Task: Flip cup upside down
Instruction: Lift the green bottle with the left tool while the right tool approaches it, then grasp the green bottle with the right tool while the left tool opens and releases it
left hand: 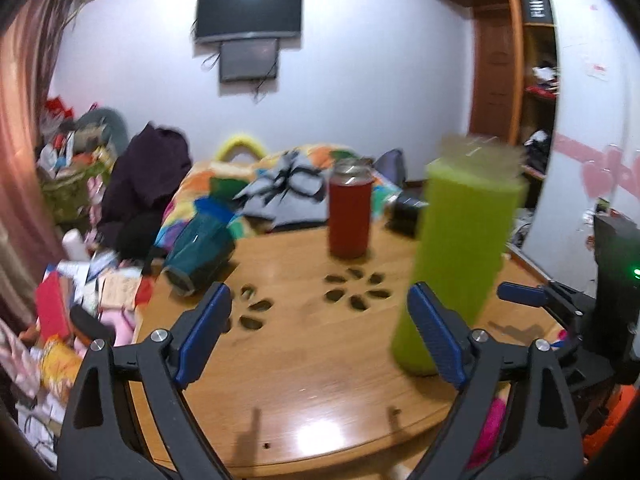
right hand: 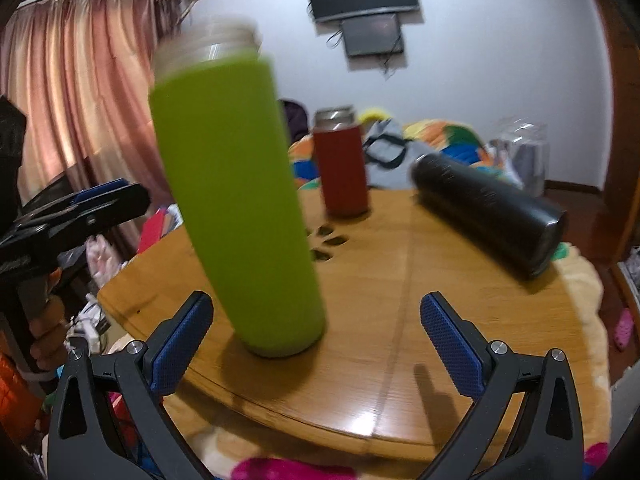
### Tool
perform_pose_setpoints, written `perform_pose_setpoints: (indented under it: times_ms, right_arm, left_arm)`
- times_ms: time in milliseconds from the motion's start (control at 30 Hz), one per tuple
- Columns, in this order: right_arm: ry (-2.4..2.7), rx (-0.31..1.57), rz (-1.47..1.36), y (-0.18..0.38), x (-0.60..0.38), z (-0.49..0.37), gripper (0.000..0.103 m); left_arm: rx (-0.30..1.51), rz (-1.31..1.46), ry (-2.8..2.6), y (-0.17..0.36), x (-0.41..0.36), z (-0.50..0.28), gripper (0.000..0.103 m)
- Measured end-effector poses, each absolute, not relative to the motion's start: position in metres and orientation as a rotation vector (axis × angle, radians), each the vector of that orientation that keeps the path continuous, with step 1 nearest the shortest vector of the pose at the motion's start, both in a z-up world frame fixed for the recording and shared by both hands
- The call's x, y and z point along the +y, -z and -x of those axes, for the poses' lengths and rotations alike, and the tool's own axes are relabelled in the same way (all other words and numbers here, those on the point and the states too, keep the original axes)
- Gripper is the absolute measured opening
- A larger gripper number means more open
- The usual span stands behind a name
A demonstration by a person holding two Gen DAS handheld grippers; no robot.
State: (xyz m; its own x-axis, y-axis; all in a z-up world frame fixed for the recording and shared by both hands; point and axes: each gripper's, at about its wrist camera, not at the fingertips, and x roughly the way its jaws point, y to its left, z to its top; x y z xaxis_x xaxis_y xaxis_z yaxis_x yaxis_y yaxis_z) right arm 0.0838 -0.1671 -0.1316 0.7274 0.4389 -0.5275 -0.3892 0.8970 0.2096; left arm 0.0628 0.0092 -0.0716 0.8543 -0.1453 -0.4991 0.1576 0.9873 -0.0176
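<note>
A tall green cup (left hand: 456, 252) stands on the round wooden table (left hand: 304, 380) with its threaded open mouth up, blurred and leaning. In the right wrist view the green cup (right hand: 236, 208) stands just ahead of my right gripper (right hand: 316, 340), nearer its left finger. My right gripper is open and empty. My left gripper (left hand: 320, 328) is open and empty, with the green cup just beyond its right finger. The right gripper (left hand: 528, 296) shows at the right edge of the left wrist view.
A red cup (left hand: 350, 212) stands upright at the table's far side. A dark teal cup (left hand: 200, 256) lies on its side at the far left edge. A black cup (right hand: 488, 216) lies on its side at the right. A cluttered bed (left hand: 280, 184) and floor surround the table.
</note>
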Motion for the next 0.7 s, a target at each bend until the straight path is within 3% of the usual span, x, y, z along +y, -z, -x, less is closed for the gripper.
perform_pose_setpoints:
  times_ms: [167,267,333,467,567,700]
  right_arm:
    - [-0.472,0.635,-0.025,0.141,-0.145,-0.093,0.098]
    - [-0.488,0.659,0.002,0.148,-0.136,-0.097,0.086]
    - [-0.505,0.68,0.022,0.152,-0.13,-0.1,0.071]
    - [-0.481,0.676,0.037,0.156,-0.13,-0.1,0.064]
    - [-0.481,0.674,0.045,0.157,-0.131,-0.096,0.064]
    - [-0.482,0.678,0.061,0.158,-0.132,-0.091,0.064]
  left_arm:
    - [0.592,-0.005,0.164,0.092,0.018,-0.086,0.064]
    - [0.614,0.011,0.194,0.101,0.018,-0.099,0.05]
    - [0.625,0.023,0.214,0.105,0.016,-0.107,0.043]
    - [0.667,0.065,0.267,0.109,0.014,-0.122,0.026]
    - [0.675,0.082,0.294,0.106,0.013,-0.129,0.018]
    - [0.666,0.096,0.33,0.099,0.008,-0.134,0.017]
